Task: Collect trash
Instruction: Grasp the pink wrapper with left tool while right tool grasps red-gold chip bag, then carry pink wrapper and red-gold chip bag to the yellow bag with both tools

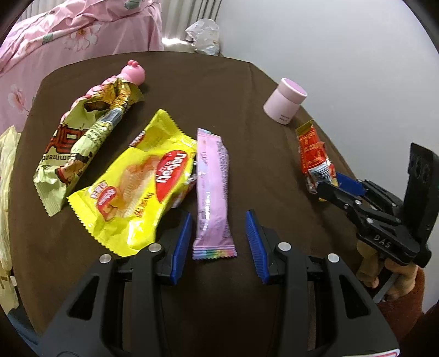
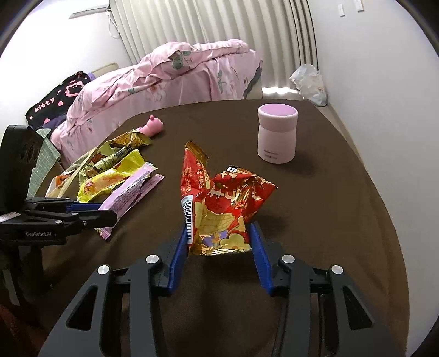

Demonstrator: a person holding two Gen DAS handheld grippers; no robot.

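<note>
While both grippers hover low, wrappers litter the brown tabletop (image 2: pixel 315 219).
The right gripper (image 2: pixel 219 241) has its blue pads against a crumpled red wrapper (image 2: pixel 219 203); the left gripper (image 1: pixel 218 241) stands released around a pink sachet (image 1: pixel 212 192). A pink cup (image 2: pixel 277 131) stands upright, contents unseen. "GenRobot.AI" marks the left gripper's body.

Bedroom at home, clearly: rumpled pink floral duvet (image 2: pixel 175 74) heaped just behind the brown-covered table (image 2: pixel 315 219), black Kitty blanket (image 2: pixel 59 96) left of that duvet, pleated white curtains (image 2: pixel 219 24) hanging beyond it.
</note>
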